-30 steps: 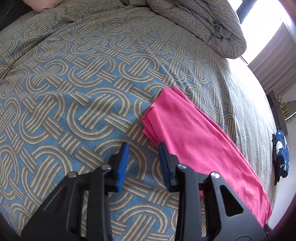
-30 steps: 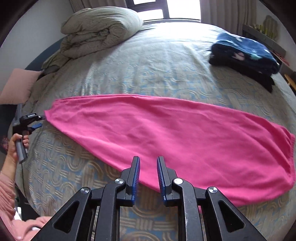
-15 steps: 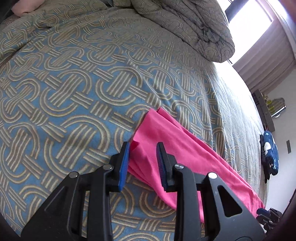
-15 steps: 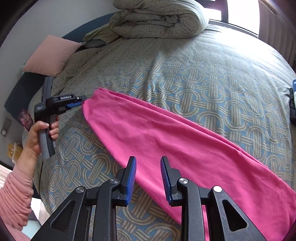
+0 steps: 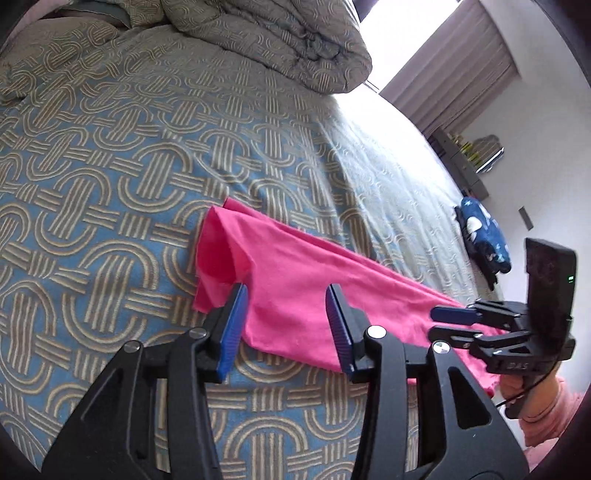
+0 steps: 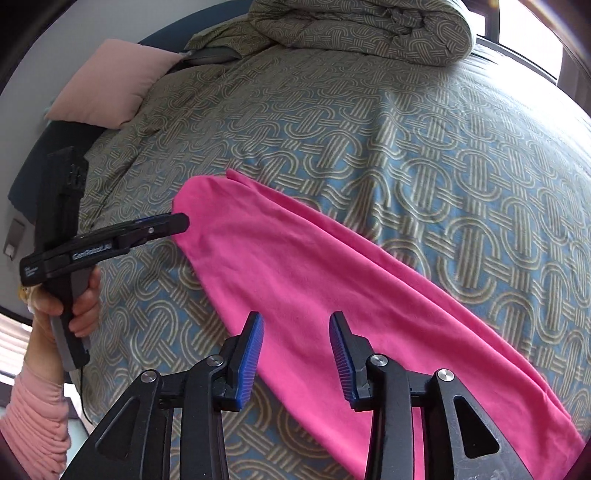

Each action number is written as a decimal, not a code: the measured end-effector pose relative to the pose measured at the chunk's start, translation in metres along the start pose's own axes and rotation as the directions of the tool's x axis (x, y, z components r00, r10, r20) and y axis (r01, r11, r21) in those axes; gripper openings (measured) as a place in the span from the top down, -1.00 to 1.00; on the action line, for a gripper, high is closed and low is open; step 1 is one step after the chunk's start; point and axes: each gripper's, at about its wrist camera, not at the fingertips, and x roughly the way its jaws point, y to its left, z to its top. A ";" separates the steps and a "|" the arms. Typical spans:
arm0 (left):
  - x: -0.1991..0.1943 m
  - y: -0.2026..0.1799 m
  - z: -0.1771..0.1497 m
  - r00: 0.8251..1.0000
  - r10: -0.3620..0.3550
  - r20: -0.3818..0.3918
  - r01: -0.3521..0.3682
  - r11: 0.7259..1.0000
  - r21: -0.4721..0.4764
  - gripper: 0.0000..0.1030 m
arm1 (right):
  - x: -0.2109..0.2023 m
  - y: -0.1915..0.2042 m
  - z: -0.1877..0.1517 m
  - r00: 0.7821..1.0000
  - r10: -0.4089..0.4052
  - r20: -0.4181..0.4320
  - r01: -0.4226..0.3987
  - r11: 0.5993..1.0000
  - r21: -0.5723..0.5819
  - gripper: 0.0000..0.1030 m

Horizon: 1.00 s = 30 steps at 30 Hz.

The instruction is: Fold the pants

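Pink pants (image 5: pixel 295 280) lie as a long folded strip on the patterned bedspread (image 5: pixel 110 166); they also show in the right wrist view (image 6: pixel 314 266). My left gripper (image 5: pixel 286 321) is open, its jaws standing on either side of the pants' near edge close to the crumpled leg end. In the right wrist view it (image 6: pixel 177 223) reaches that end from the left. My right gripper (image 6: pixel 295 350) is open over the pants' near edge, further along the strip. It also shows in the left wrist view (image 5: pixel 447 323), at the right over the fabric.
A rolled duvet (image 6: pixel 362 29) lies at the head of the bed beside a pink pillow (image 6: pixel 114 81). A dark blue folded garment (image 5: pixel 484 236) sits near the far bed edge. Curtains (image 5: pixel 454 74) and a window are beyond.
Both grippers have moved in closer to the pants and opened wider. The left one now straddles the leg end, which is crumpled and lifted. The right one has come nearer to the left.
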 end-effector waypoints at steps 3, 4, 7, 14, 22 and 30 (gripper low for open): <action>-0.021 0.011 -0.002 0.997 0.017 0.069 -0.015 1.000 -0.027 -0.06 | 0.010 0.007 0.004 1.000 0.006 -0.021 -0.007 1.000 -0.017 0.22; -0.025 0.015 -0.002 0.996 0.043 0.083 -0.041 0.999 -0.030 -0.07 | 0.015 0.011 0.004 1.000 0.001 -0.029 -0.001 1.000 -0.025 0.21; -0.021 0.027 -0.003 0.983 0.167 0.075 -0.164 0.985 -0.044 -0.07 | 0.023 0.013 -0.001 0.998 -0.003 -0.057 0.001 1.000 -0.030 0.21; 0.007 0.030 -0.018 0.976 0.217 -0.029 -0.218 0.976 -0.023 -0.06 | 0.027 0.006 -0.006 0.998 -0.015 -0.063 0.015 1.000 -0.006 0.19; 0.045 0.002 -0.009 0.941 0.337 0.010 -0.337 0.940 0.053 0.56 | 0.013 -0.027 -0.020 0.999 -0.006 -0.054 0.012 0.995 0.101 0.13; 0.022 0.011 0.003 0.936 0.338 0.100 -0.326 0.938 -0.114 0.77 | -0.006 -0.067 -0.043 0.999 -0.014 -0.044 0.023 0.980 0.198 0.11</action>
